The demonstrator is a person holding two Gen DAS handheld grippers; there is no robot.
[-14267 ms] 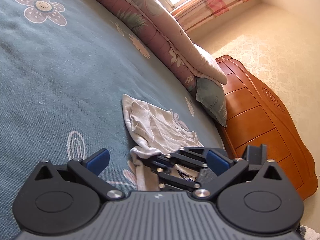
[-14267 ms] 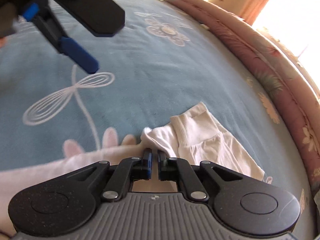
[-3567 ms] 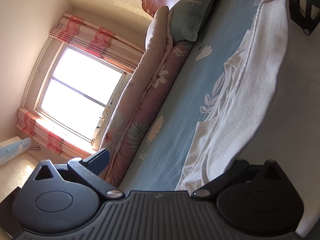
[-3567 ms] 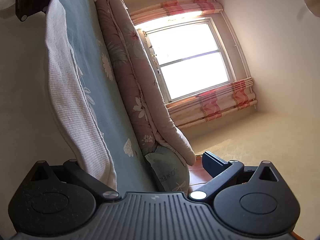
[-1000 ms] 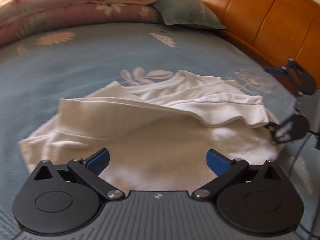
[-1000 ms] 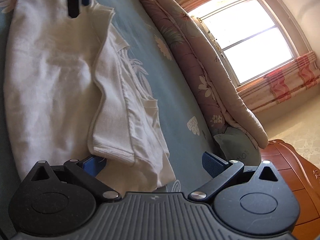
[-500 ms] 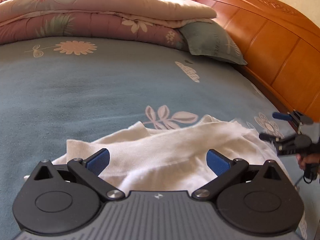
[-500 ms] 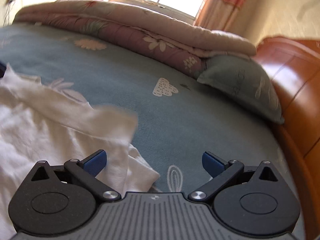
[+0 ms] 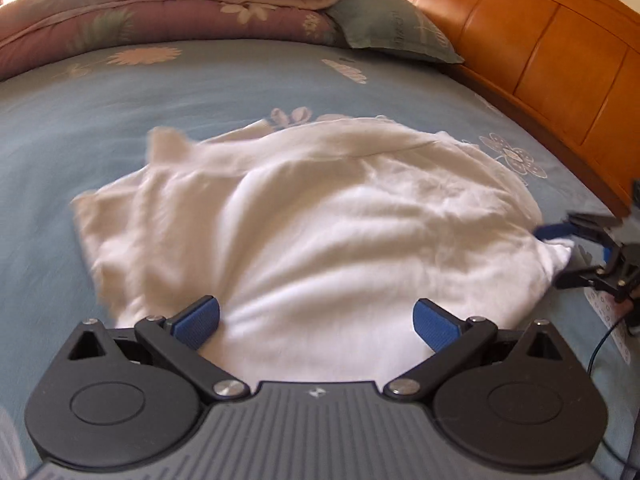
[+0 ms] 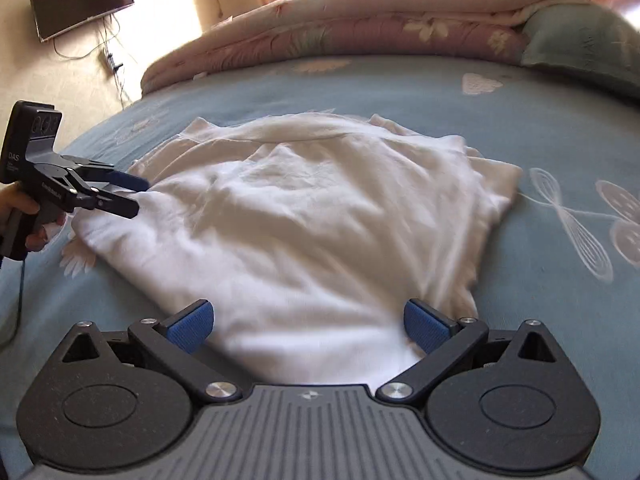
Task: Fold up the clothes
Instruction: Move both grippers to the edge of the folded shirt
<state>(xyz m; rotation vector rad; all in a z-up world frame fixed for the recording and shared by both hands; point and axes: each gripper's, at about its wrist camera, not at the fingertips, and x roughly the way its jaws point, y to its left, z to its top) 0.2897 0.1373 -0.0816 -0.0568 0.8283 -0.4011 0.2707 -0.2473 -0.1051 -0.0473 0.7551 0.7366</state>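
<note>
We hold both grippers, left gripper and right gripper, spread wide and empty at frame bottom over the rumpled white cotton garment on the blue floral bed, seemingly to pick fresh edges.

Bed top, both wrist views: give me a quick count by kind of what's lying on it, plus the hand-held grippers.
White garment: 1
Rolled floral quilt: 1
Green pillow: 1
Hand-held grippers: 2, left hand-held gripper and right hand-held gripper, both open
Total: 5
</note>
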